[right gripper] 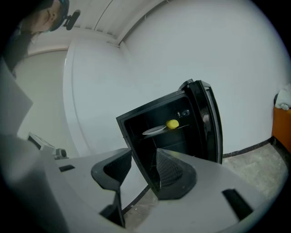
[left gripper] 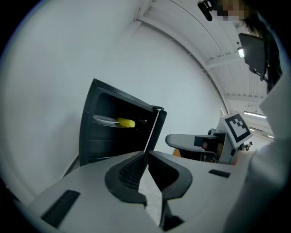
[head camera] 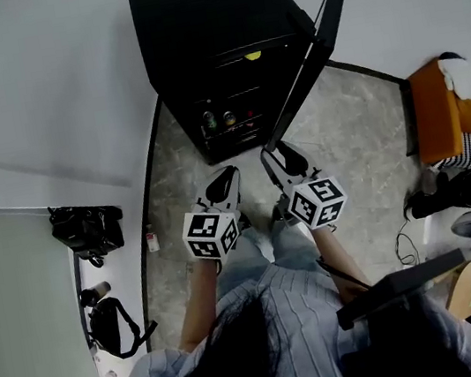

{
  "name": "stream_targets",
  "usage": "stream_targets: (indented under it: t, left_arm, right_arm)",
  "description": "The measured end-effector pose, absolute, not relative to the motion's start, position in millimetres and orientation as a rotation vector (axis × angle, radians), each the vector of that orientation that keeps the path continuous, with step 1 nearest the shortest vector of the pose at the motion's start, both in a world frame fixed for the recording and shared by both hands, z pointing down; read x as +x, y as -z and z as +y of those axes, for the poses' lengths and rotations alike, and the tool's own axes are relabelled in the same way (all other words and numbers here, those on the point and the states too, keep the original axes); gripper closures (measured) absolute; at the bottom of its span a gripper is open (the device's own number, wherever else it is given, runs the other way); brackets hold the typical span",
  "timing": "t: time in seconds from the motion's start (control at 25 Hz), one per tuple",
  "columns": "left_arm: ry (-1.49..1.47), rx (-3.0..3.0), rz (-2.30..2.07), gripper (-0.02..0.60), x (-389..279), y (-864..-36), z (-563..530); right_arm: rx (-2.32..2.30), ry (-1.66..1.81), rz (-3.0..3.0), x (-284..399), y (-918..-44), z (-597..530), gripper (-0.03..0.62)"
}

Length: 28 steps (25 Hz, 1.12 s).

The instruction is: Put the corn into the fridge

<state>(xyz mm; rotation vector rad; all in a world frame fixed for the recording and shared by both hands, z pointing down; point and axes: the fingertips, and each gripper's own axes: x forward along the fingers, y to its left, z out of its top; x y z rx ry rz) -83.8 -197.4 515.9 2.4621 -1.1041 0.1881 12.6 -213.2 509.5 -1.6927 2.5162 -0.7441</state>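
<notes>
The corn point(right gripper: 172, 124) sat on a plate point(right gripper: 153, 131) in the fridge point(right gripper: 182, 141) at mid-frame, and the empty left gripper point(left gripper: 147, 159), jaws together, or the empty right gripper point(right gripper: 142, 157), jaws apart, might have slammed the door point(right gripper: 207, 123) and rolled it off.

On the upper shelf point(right gripper: 187, 126) of the fridge point(head camera: 210, 35), a pale plate point(right gripper: 154, 131), corn point(right gripper: 172, 124) at its rim. On the lower shelf point(head camera: 244, 130), bottles point(head camera: 211, 121). Under the fridge, speckled floor point(head camera: 352, 137).
</notes>
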Motion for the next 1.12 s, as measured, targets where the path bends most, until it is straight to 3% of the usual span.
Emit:
stream_targets:
  t: [1.12]
  left_arm:
    - [-0.079, 2.407, -1.445, 0.548, 11, -467, -53]
  right_arm:
    - [-1.327, 0.613, 2.716, 89, -460, -65, 0.431]
